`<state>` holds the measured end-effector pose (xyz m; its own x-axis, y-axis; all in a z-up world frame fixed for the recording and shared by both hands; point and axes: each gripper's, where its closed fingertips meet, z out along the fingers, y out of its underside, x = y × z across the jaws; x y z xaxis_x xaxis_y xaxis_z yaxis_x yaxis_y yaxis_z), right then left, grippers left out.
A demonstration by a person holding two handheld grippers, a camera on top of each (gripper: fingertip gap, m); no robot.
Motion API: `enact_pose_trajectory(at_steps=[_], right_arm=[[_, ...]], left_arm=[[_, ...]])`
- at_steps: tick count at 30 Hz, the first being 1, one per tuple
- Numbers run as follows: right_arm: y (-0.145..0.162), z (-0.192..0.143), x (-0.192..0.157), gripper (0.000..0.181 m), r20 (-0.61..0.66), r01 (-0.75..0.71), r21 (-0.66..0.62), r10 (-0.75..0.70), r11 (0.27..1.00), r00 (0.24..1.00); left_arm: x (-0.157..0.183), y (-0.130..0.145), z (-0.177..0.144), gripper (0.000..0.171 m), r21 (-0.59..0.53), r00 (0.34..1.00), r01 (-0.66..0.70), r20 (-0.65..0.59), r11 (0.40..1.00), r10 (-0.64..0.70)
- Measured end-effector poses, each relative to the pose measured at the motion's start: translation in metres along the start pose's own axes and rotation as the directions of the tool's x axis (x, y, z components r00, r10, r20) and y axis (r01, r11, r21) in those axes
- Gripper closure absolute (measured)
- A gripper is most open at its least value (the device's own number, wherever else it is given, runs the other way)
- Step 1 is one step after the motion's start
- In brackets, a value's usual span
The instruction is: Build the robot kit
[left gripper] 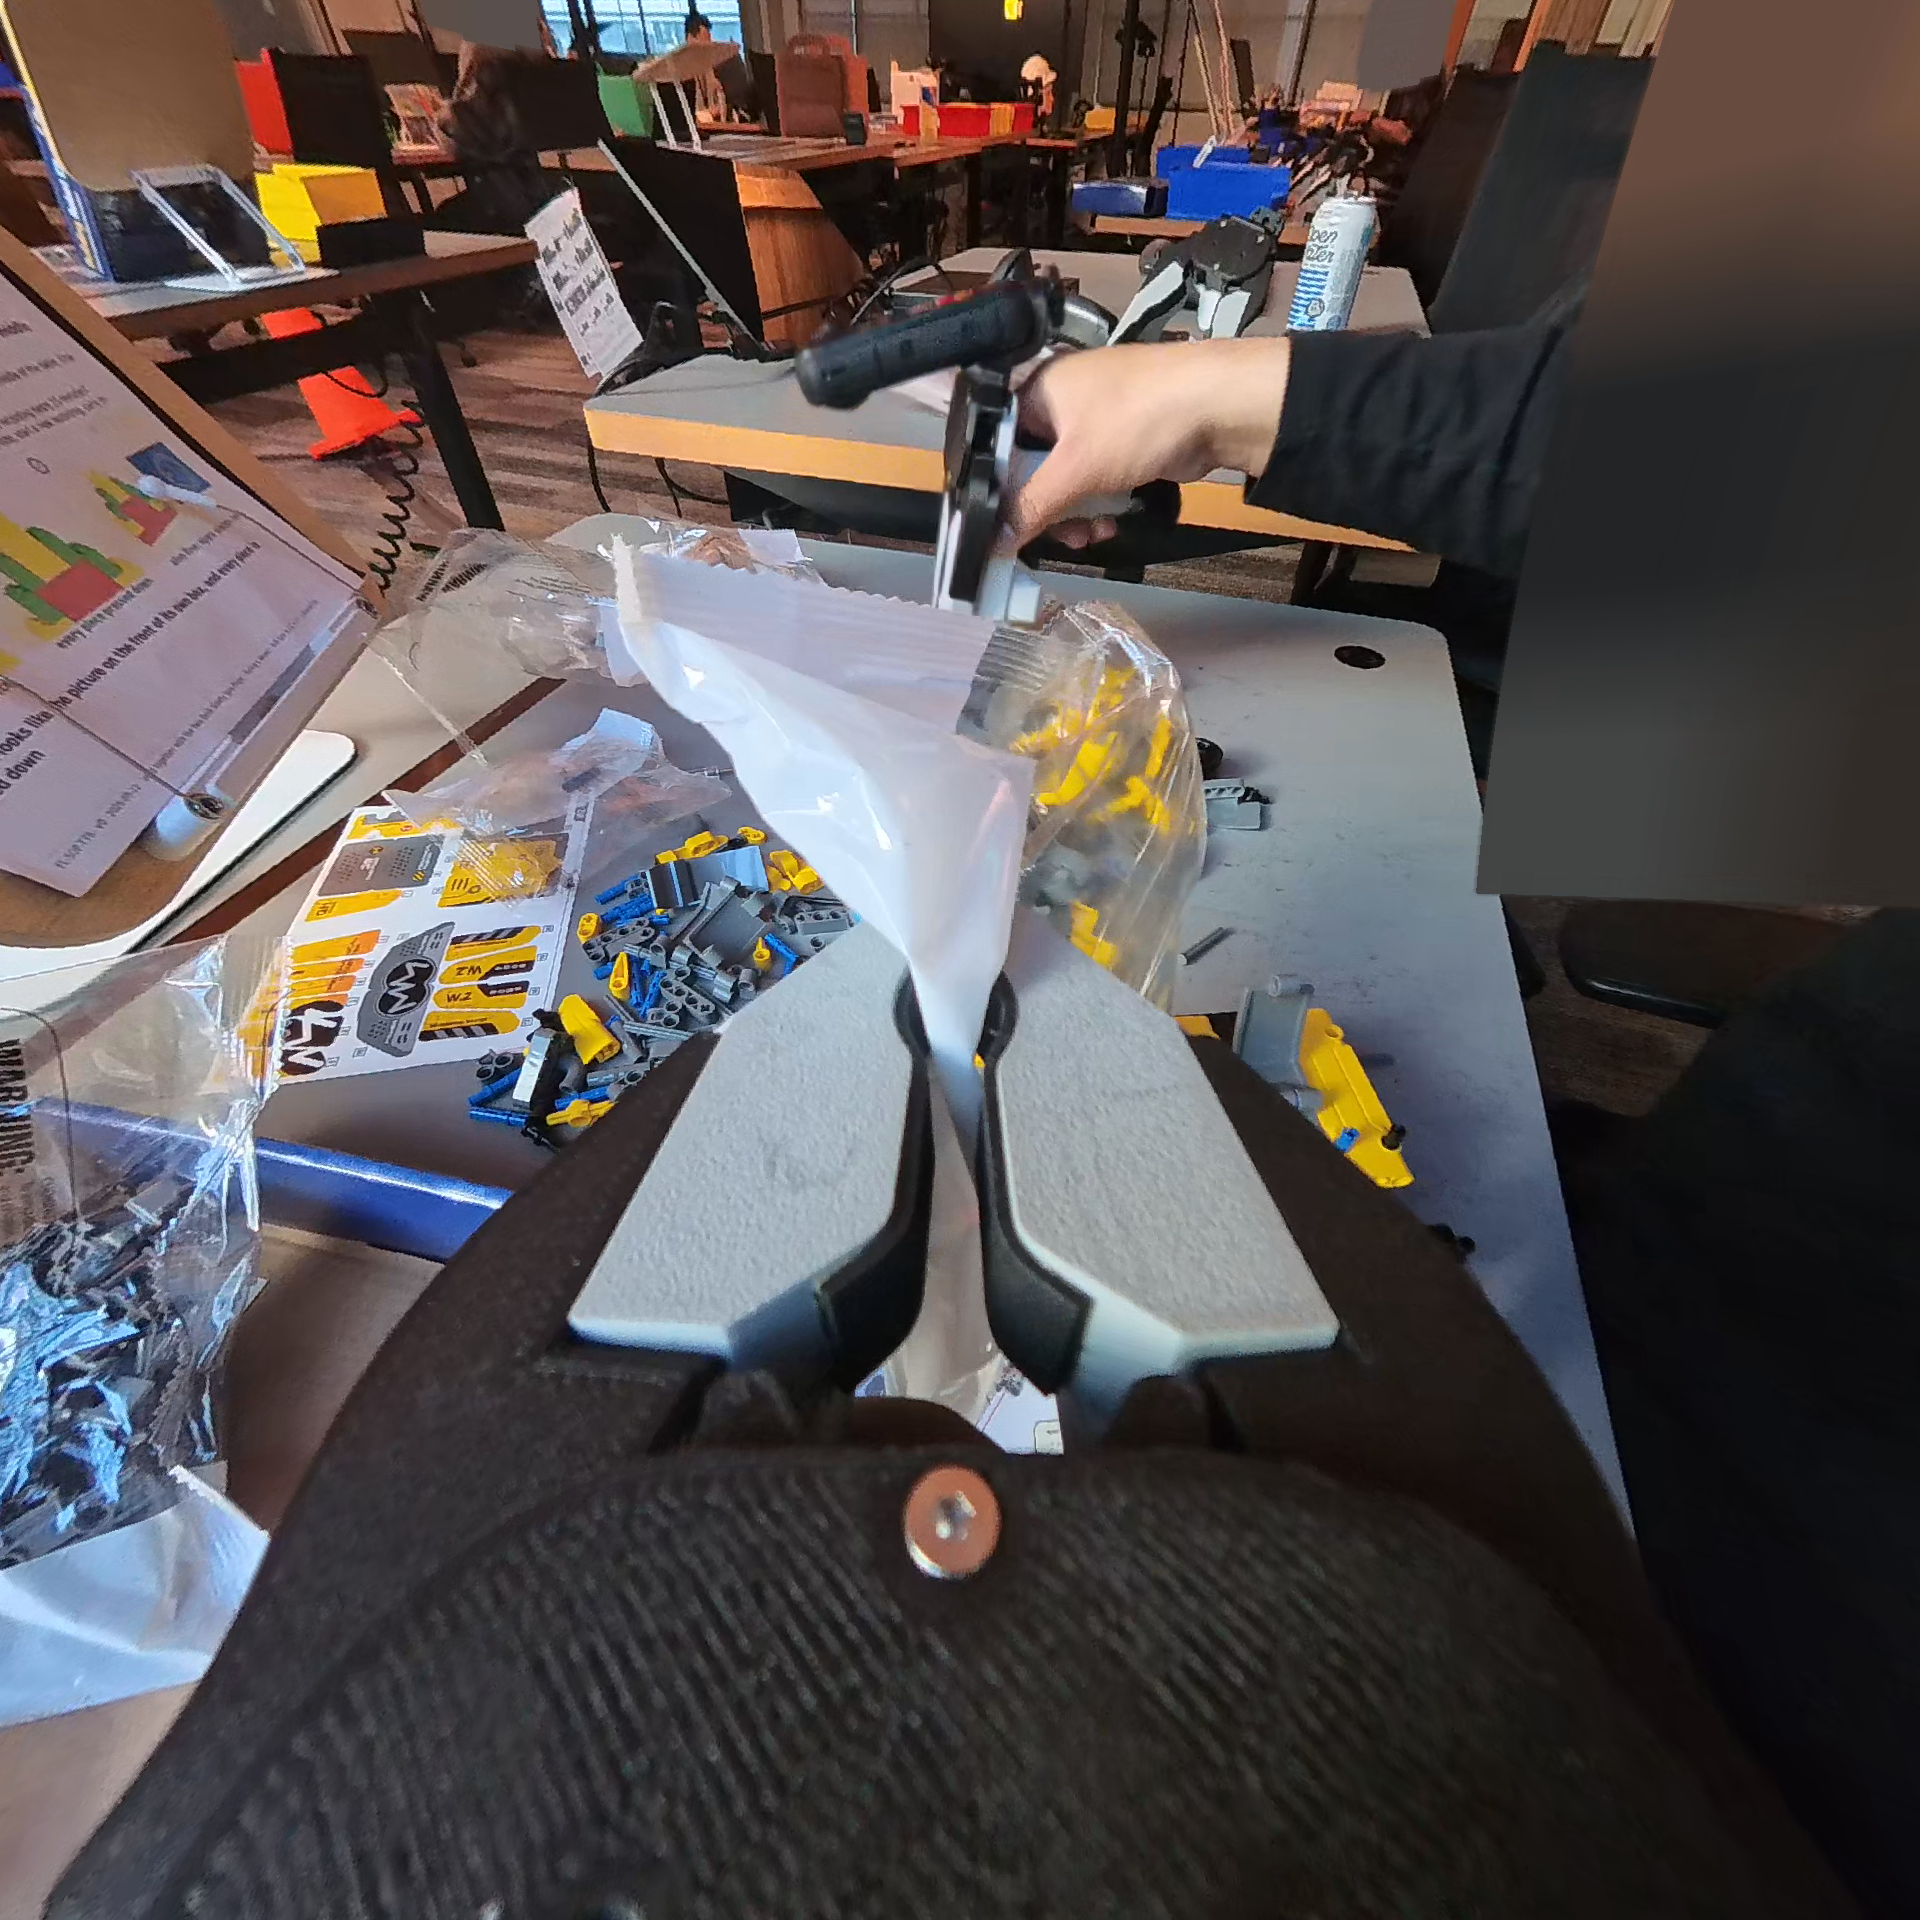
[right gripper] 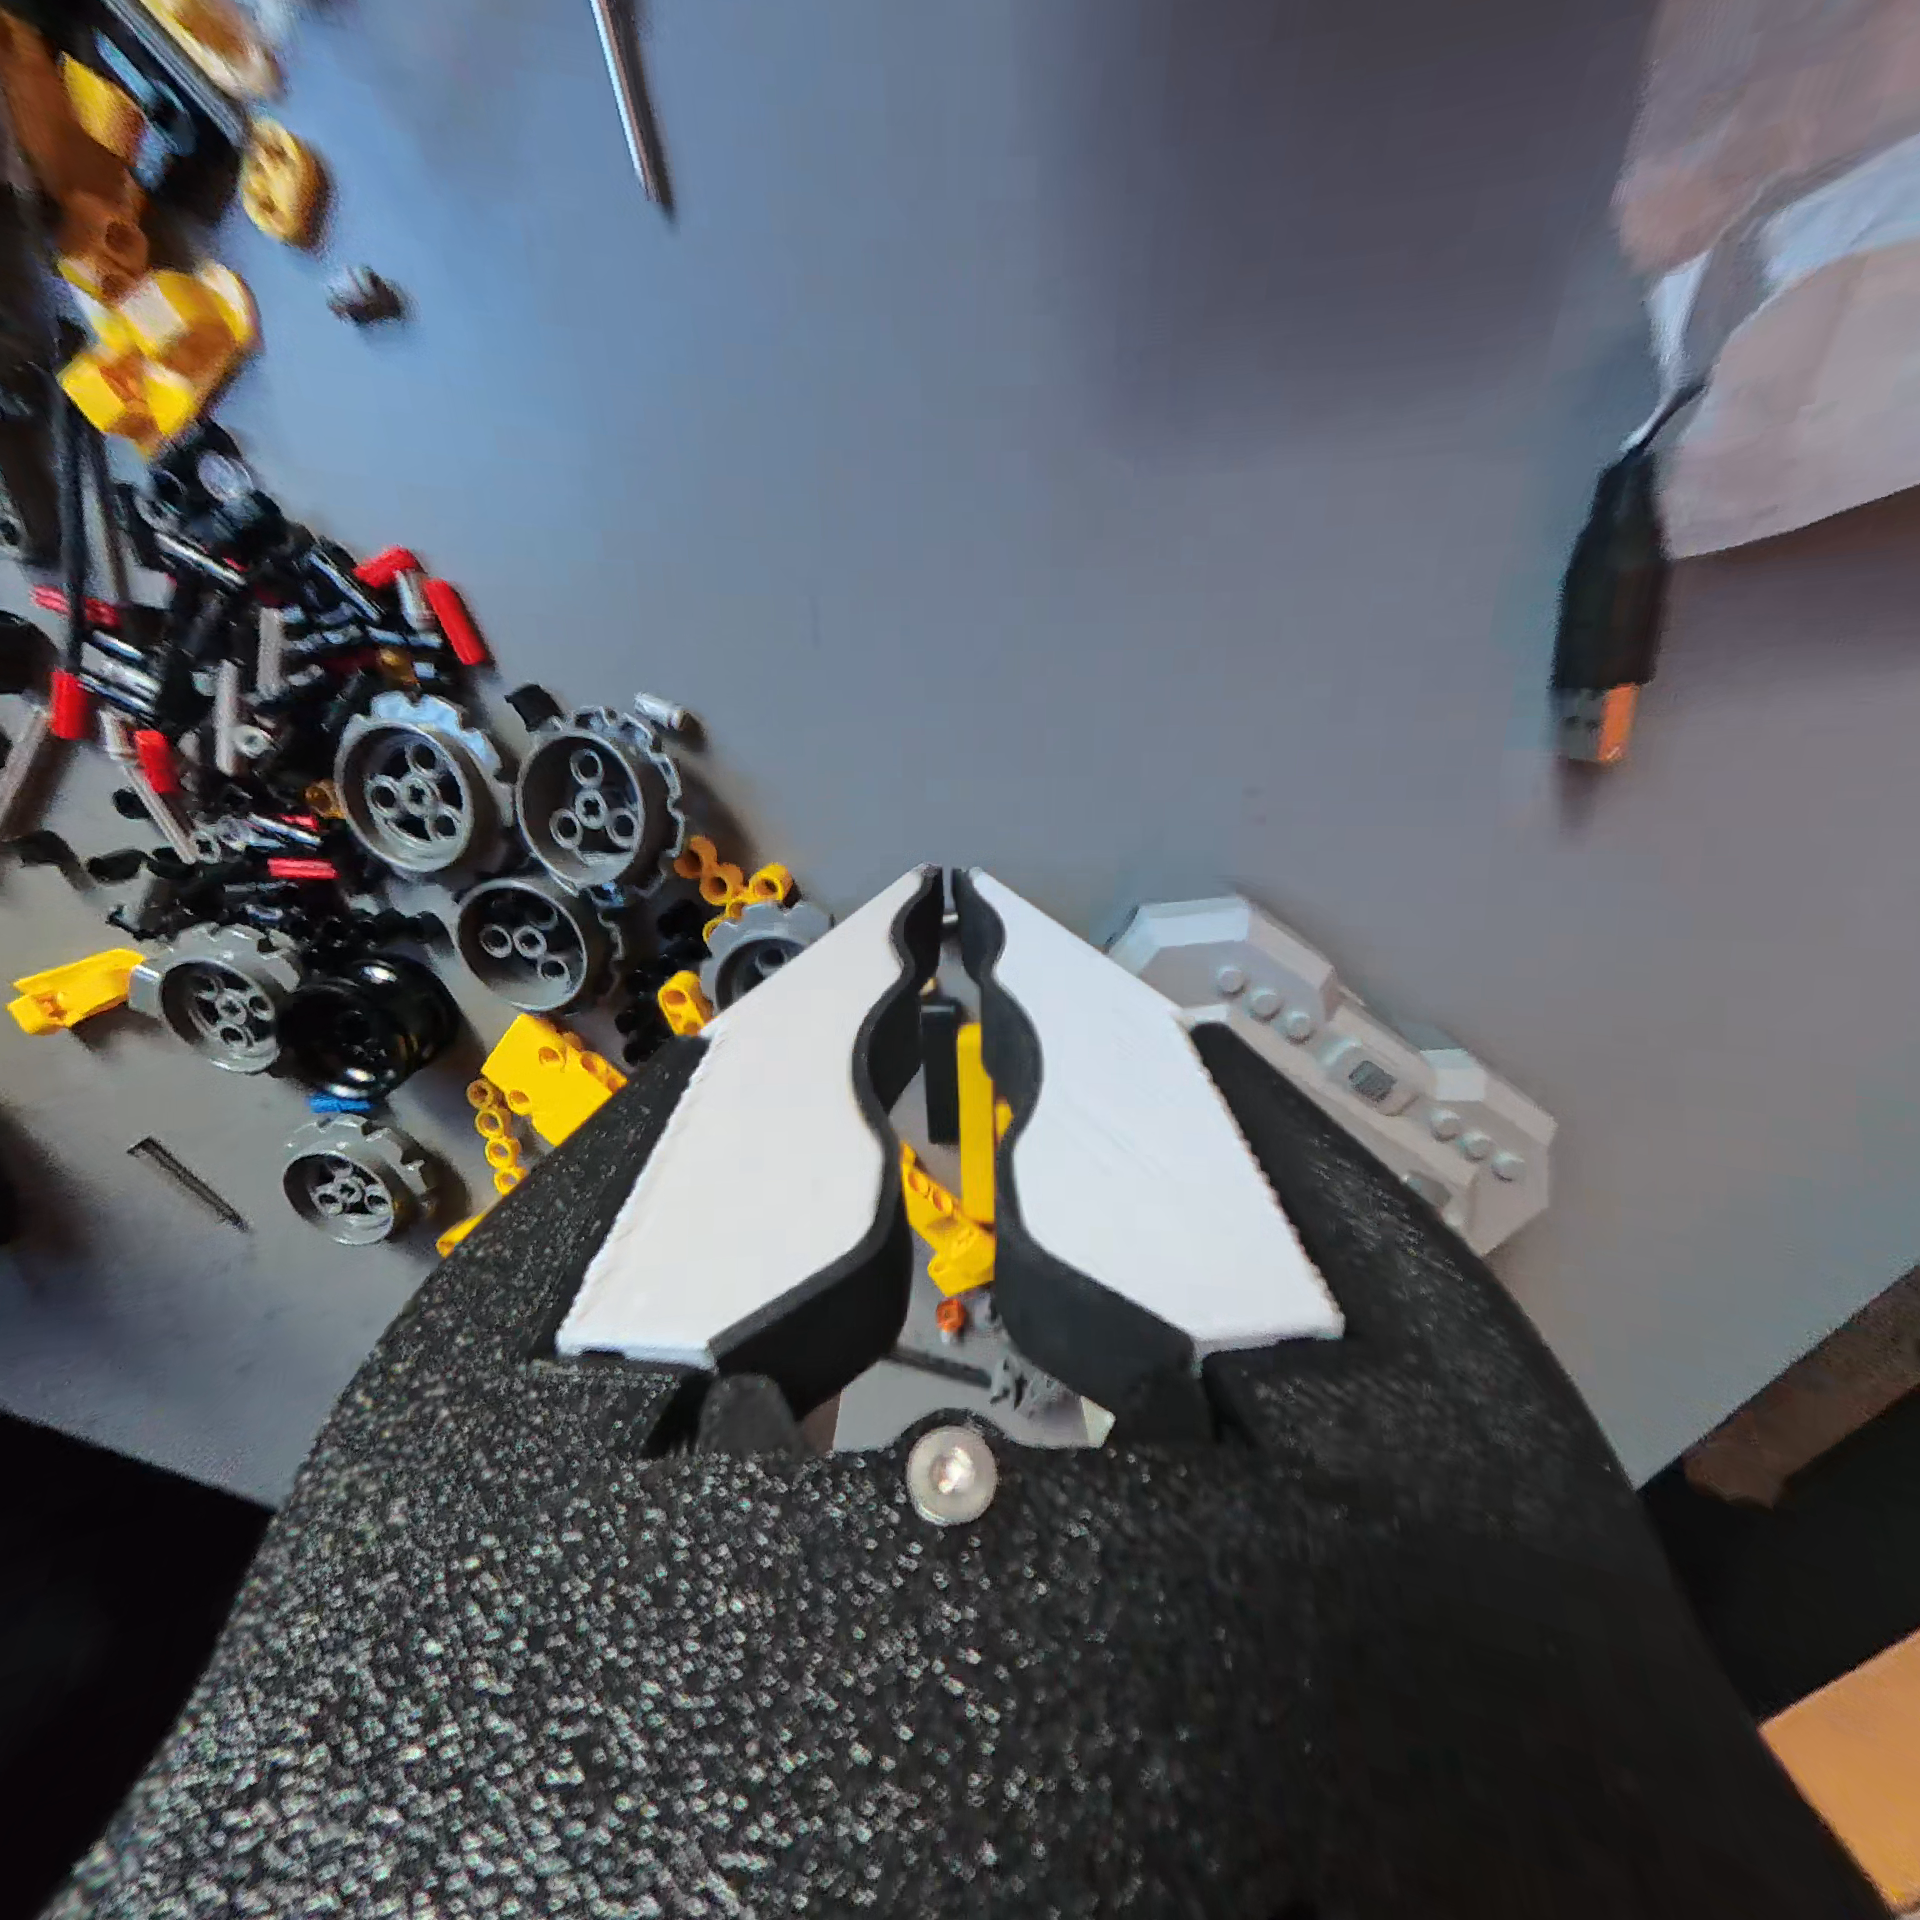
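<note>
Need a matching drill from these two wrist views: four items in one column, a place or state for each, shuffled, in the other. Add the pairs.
1. left gripper
2. sticker sheet
3. USB plug
4. grey wheel hubs

A. clustered on the table, left of the right gripper
B. shut on the plastic bag
C. flat on the table, beside the loose building pieces
D. lying apart from the pieces, far right in the right wrist view

Pairs: 1-B, 2-C, 3-D, 4-A

Grey fingers (left gripper: 800,1132), black pads, black sleeve (left gripper: 1413,426)
</note>
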<state>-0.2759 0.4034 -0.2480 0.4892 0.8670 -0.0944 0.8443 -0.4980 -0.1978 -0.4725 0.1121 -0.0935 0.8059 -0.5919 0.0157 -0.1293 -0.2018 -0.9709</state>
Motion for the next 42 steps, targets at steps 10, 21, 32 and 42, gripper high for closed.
enact_pose_trajectory(at_steps=[10,21,32,42], right_arm=[[-0.058,0.004,0.011,0.165,0.043,-0.067,0.116,0.062,0.991,0.997],[-0.052,-0.007,-0.018,0.163,0.078,-0.001,0.130,-0.010,0.992,0.997],[-0.174,0.033,-0.033,0.144,0.343,-0.329,0.388,0.196,0.861,0.919],[-0.186,0.037,-0.045,0.180,0.485,-0.397,0.382,0.184,0.835,0.855]], left_arm=[[-0.003,-0.005,-0.009,0.171,0.011,1.000,-0.006,0.025,1.000,0.006],[-0.004,-0.002,-0.009,0.171,0.010,1.000,-0.001,0.020,1.000,0.001],[-0.003,-0.003,-0.012,0.171,0.010,1.000,-0.006,0.030,1.000,0.006],[-0.004,-0.001,-0.012,0.171,0.011,1.000,0.002,0.021,1.000,-0.003]])
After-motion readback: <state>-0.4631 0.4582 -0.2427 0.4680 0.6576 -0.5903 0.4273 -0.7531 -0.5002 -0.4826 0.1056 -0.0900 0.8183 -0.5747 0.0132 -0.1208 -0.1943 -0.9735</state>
